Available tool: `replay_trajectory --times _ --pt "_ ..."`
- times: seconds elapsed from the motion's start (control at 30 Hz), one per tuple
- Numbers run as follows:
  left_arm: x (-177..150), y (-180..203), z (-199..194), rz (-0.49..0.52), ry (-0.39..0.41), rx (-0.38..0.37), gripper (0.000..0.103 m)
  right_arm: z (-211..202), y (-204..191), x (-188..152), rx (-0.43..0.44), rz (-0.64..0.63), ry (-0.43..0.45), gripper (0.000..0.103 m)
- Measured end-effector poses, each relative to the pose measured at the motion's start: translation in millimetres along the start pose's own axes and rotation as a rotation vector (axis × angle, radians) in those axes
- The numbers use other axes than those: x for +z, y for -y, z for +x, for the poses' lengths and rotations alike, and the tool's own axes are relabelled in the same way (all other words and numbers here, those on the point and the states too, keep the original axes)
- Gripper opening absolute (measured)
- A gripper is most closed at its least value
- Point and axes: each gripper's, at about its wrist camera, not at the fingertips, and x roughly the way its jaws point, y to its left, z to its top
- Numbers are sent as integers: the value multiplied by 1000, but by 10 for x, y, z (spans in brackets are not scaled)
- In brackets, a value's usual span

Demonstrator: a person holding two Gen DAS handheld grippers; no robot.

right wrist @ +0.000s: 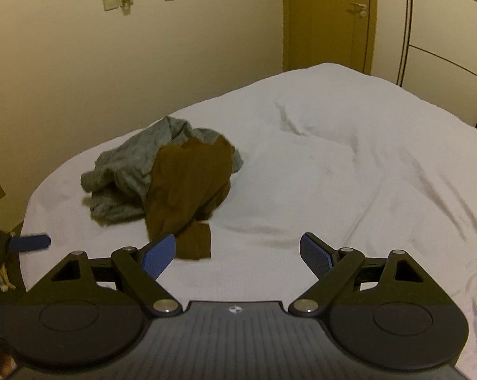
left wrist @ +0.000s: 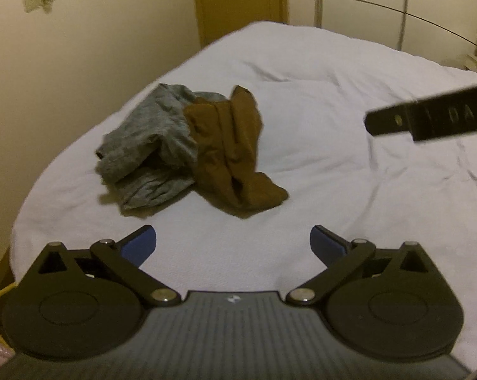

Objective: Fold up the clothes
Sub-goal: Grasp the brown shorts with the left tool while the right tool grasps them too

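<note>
Both tongs hang over the near part of the bed with nothing between their blue pads. From its own camera the left gripper [left wrist: 233,242] has its jaws spread wide above bare white sheet, and the right gripper [right wrist: 238,255] likewise stands apart and empty, its left pad [right wrist: 159,255] overlapping in the picture the near end of the brown cloth without visibly pressing on it. At the left edge of the right wrist view one blue finger of the other tool pokes in, while in the left wrist view a black bar of the right tool crosses the right side. Just beyond the pads lies the brown garment [left wrist: 235,155], crumpled and long, one narrow end trailing toward the cameras; it rests partly over, and touching, the grey garment [left wrist: 143,152], which is bunched in a loose heap on the side nearer the wall. Neither piece is folded. Both sit on the white bed cover [left wrist: 333,164], which is wrinkled, with a soft ridge rising further back. Past the bed stand a cream wall [right wrist: 80,63] carrying small switch plates, a yellow-brown door [right wrist: 327,22] with a handle, and pale cupboard panels to the right.
</note>
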Motion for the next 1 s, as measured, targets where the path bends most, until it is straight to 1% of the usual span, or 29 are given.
replay_trajectory --times 0.1,0.13,0.23,0.33,0.4,0.43,0.53,0.57,0.6,0.63,0.7,0.73,0.8,0.87,0.9,0.97,1.0 --pt "101 -13 77 27 -19 -26 102 61 10 151 -5 -18 -43 81" --pt "125 0 130 27 -26 -3 102 107 26 192 -1 -28 -58 78" --pt "189 42 312 37 -41 -10 101 280 88 304 20 -57 -97 74" --pt "244 125 549 55 -52 -5 94 528 139 410 69 -88 -115 70" --pt "278 186 727 76 -60 1 85 764 134 492 125 -120 -119 69" --pt "294 205 828 81 -61 15 84 886 129 534 153 -136 -121 69" --pt "324 237 1110 87 -72 61 80 1321 86 681 200 -149 -141 69" --pt "332 247 1194 93 -75 69 73 1468 71 731 214 -152 -148 69" --pt "338 239 1273 93 -82 75 65 1615 56 781 229 -155 -155 69" --pt "344 230 1352 93 -90 80 60 1762 45 824 247 -148 -161 69" --pt "355 192 1480 86 -103 103 40 2000 37 881 279 -125 -170 69" --pt "363 161 1521 76 -110 115 35 2114 25 903 289 -116 -177 69" --pt "377 98 1603 56 -123 139 15 2334 4 931 306 -98 -193 69" --pt "386 64 1626 59 -122 139 6 2518 -1 923 316 -82 -204 68" --pt "389 53 1633 65 -120 138 3 2586 3 910 326 -69 -207 62" --pt "393 40 1628 77 -116 133 2 2676 45 884 374 -32 -217 40" --pt "403 44 1602 88 -110 134 2 2687 61 873 395 -13 -223 25"
